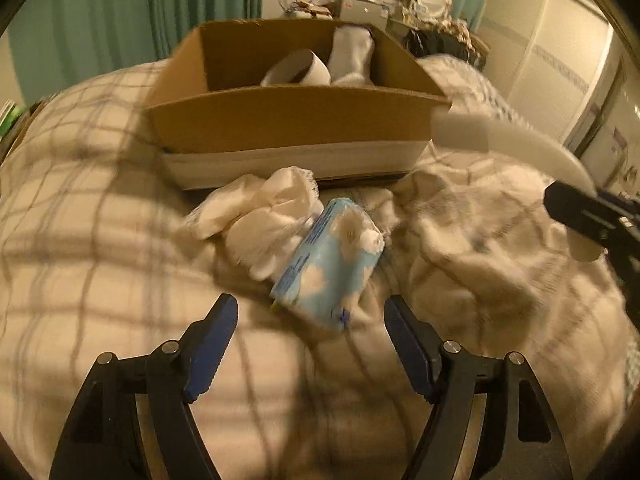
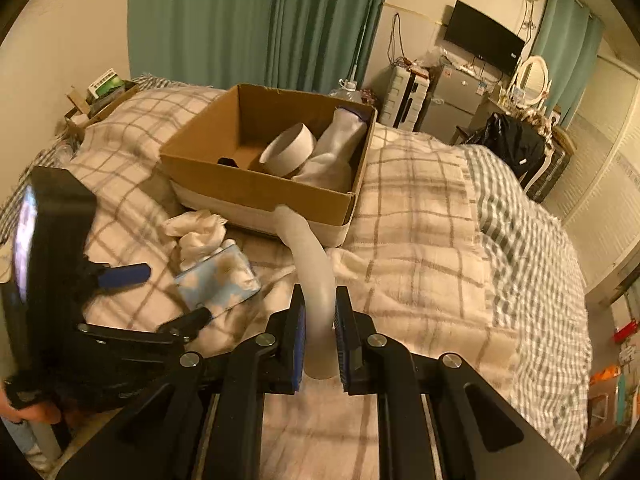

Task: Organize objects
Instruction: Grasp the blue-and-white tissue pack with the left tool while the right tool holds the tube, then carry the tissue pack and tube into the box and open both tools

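No writing was legible on the light-blue cloud-print tissue pack point(image 1: 330, 258) — blurred. The right gripper point(image 2: 320, 322) clamped a curved translucent white tube point(image 2: 310, 264); the left gripper point(image 1: 308, 320) gaped wide over the plaid blanket-covered bed point(image 2: 420, 248), brown cardboard box point(image 1: 296, 118) at upper centre.

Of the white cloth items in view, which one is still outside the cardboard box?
The crumpled white cloth on the bed, touching the blue tissue pack. The other white bundle stands inside the cardboard box.

A bed covered by a cream plaid blanket point(image 2: 420, 216) carries everything. An open cardboard box point(image 1: 288, 120) sits on the blanket. Just in front of the box lies a crumpled white cloth point(image 1: 264, 208), and touching that cloth, a light blue tissue pack point(image 1: 332, 256) printed with white clouds.
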The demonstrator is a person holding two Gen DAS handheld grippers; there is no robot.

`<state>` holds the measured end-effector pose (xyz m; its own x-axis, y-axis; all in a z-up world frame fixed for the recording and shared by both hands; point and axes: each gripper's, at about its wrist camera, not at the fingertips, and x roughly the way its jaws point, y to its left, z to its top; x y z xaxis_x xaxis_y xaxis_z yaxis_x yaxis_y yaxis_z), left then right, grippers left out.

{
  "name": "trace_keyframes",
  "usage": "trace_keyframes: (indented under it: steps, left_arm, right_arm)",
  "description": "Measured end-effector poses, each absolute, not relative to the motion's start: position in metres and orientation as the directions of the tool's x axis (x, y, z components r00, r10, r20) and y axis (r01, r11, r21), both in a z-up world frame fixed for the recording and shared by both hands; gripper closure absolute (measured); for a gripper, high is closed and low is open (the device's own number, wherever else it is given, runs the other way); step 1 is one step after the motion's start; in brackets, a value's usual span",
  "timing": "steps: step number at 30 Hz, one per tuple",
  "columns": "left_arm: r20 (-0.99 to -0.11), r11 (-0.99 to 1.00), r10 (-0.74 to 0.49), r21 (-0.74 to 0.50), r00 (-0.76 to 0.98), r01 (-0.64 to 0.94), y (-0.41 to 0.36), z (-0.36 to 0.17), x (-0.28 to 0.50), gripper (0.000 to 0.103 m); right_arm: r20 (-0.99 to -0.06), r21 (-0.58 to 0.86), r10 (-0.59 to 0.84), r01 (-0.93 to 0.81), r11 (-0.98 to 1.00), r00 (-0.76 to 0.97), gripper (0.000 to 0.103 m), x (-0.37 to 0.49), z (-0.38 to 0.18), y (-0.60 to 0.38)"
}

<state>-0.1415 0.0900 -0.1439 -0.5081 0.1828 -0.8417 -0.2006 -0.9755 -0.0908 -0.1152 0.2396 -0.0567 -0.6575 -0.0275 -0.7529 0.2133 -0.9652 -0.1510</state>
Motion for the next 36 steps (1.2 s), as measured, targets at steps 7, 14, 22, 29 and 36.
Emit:
trace_keyframes:
  steps: [7, 14, 22, 29, 36]
  left_arm:
    - [-0.874, -0.971, 0.203, -0.121, -0.442, -0.206, 0.096, -0.171, -0.168, 0.056]
    - [-0.847, -0.963, 0.225, -0.120, -0.481, -0.241, 0.093, -0.151, -0.139, 0.079]
    - [-0.798, -0.963, 0.251, -0.147, -0.548, -0.226, 0.071, -0.105, -0.109, 0.079]
    - [-0.741, -0.961, 0.265, -0.149, -0.617, -0.233, 0.060, -0.052, -0.097, 0.079]
    - [-0.660, -0.965, 0.244, -0.091, -0.711, -0.247, 0.053, 0.019, -0.109, 0.079]
  right_arm:
    - [-0.797, -0.059, -0.093, 0.230, -0.971, -0.597, 0.091, -0.131, -0.090, 0.253]
    - [-0.785, -0.054, -0.101, 0.230, -0.972, -0.611, 0.091, -0.126, -0.085, 0.252]
    - [-0.752, -0.093, -0.075, 0.218, -0.972, -0.655, 0.091, -0.101, -0.053, 0.246]
    - [-0.690, -0.135, -0.077, 0.232, -0.963, -0.720, 0.091, -0.075, 0.001, 0.237]
    - [-0.616, -0.186, -0.104, 0.273, -0.944, -0.781, 0.091, -0.076, 0.064, 0.218]
